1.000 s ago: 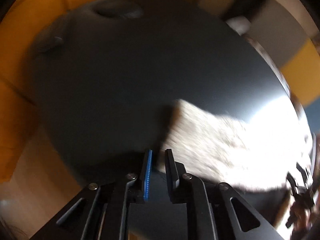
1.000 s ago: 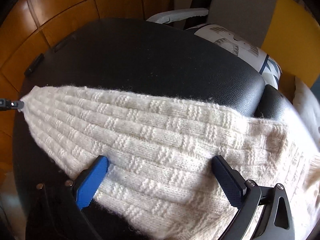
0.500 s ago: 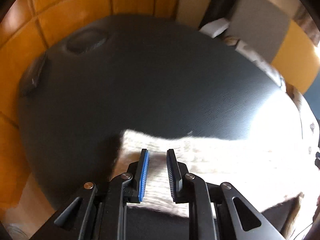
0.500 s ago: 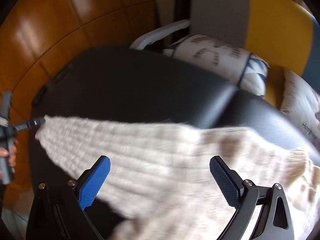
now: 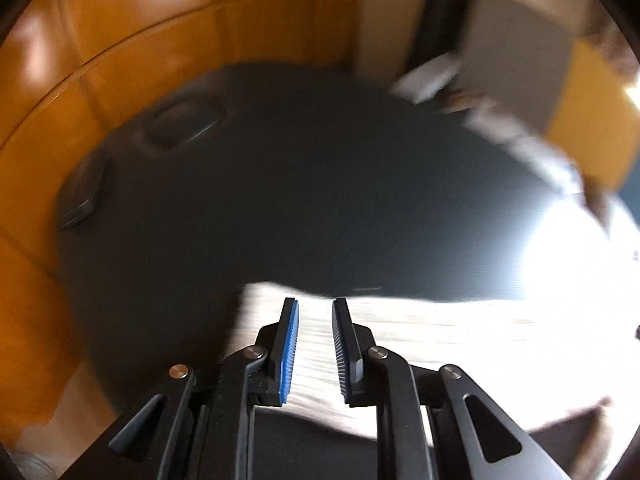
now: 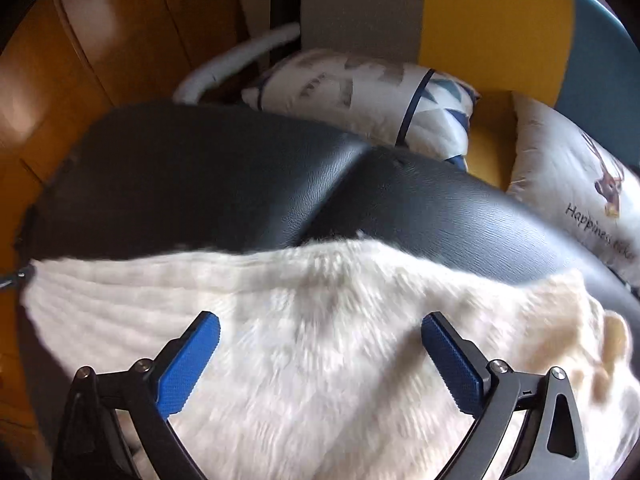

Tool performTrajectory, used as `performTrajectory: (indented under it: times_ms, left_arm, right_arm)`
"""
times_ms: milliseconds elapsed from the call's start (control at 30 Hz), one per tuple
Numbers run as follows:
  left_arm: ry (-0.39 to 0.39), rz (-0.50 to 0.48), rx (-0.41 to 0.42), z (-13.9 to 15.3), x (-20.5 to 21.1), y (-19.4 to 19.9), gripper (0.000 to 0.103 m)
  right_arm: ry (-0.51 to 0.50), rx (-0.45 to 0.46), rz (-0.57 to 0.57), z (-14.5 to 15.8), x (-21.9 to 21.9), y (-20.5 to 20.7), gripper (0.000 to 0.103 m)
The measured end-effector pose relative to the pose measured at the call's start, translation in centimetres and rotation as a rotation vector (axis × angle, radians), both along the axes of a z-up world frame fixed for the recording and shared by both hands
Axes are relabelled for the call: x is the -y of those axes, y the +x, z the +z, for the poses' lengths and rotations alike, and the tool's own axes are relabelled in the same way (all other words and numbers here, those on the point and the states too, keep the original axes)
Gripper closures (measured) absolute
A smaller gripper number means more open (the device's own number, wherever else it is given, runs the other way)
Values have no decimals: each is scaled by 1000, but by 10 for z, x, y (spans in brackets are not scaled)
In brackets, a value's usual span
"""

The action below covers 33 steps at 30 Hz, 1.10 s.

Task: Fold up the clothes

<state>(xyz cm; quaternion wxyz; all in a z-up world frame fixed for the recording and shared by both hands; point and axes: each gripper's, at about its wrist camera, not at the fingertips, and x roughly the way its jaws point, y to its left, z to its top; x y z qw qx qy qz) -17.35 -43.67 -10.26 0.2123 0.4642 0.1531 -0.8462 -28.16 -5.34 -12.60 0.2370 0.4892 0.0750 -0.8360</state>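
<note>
Your left gripper (image 5: 314, 344): jaws only a narrow gap apart, having just eased closed a little. Cream knit shows through the gap, but the view is blurred; the pads don't look pressed on anything, so I read it as narrowly open over the fabric, not clamped.

Your right gripper (image 6: 320, 364): jaws spread wide, blue pads (image 6: 188, 364) well apart, hovering above the knit. Nothing pinched between them.

The cream knit sweater (image 6: 312, 340) lies spread across the near part of the black padded bench (image 6: 224, 184), one end reaching the bench's left edge. In the left wrist view the same sweater (image 5: 420, 340) runs as a band along the near edge, its corner just ahead of your left fingertips; the right end is washed out by glare.

Beyond the bench's far edge: a patterned pillow (image 6: 360, 92) and a white pillow with lettering (image 6: 576, 184). Wooden panelling (image 5: 140, 40) stands behind.
</note>
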Motion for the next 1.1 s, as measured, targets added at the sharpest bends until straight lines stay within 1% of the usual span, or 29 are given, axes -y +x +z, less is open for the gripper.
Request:
performTrajectory:
  times_ms: [67, 100, 167, 233, 367, 467, 500, 533, 633, 667, 733, 767, 800, 833, 900, 933, 1000, 1100]
  left_arm:
    - [86, -122, -74, 13, -37, -4, 87]
    - [116, -189, -102, 17, -61, -8, 87]
    - [178, -332, -149, 25, -112, -18, 87]
    - [235, -474, -185, 28, -166, -27, 86]
    - [252, -682, -143, 18, -261, -51, 86]
    - [251, -731, -57, -3, -307, -57, 86]
    - [226, -714, -19, 2, -324, -17, 86]
    - [227, -673, 28, -10, -325, -23, 87]
    - [276, -601, 57, -28, -316, -28, 84]
    - [285, -582, 71, -28, -315, -28, 84]
    - [264, -547, 104, -22, -318, -29, 84]
    - [253, -529, 121, -19, -319, -30, 84]
    - [225, -522, 114, -12, -324, -28, 87]
    - [200, -532, 95, -4, -331, -23, 87]
    - [194, -572, 70, 8, -346, -15, 86]
    - [197, -591, 57, 13, -354, -10, 86]
    - [201, -641, 34, 22, -376, 3, 86]
    - [218, -718, 53, 22, -425, 27, 85]
  right_arm:
    - [31, -30, 23, 9, -19, 23, 1]
    - [72, -41, 33, 10, -29, 35, 1]
    - [151, -45, 44, 4, -43, 53, 1]
    - [193, -35, 38, 3, -66, 74, 1]
    - [177, 22, -52, -6, -117, 105, 1]
    - [148, 66, -132, -14, -155, 128, 1]
    - [134, 79, -160, -17, -166, 134, 1]
    - [120, 93, -189, -20, -177, 139, 1]
    - [62, 83, -220, -28, -195, 152, 0]
    - [46, 67, -227, -29, -198, 154, 0]
    - [23, 36, -234, -29, -200, 157, 0]
    - [6, 34, -236, -25, -202, 159, 0]
    - [-13, 35, -238, -21, -205, 162, 0]
    - [-32, 36, -240, -17, -208, 164, 0]
    - [-112, 4, -275, 1, -230, 180, 0]
    - [-139, -11, -304, 9, -247, 192, 0]
    - [-152, -41, -390, 23, -289, 221, 0]
    - [-155, -73, -546, 34, -357, 269, 0]
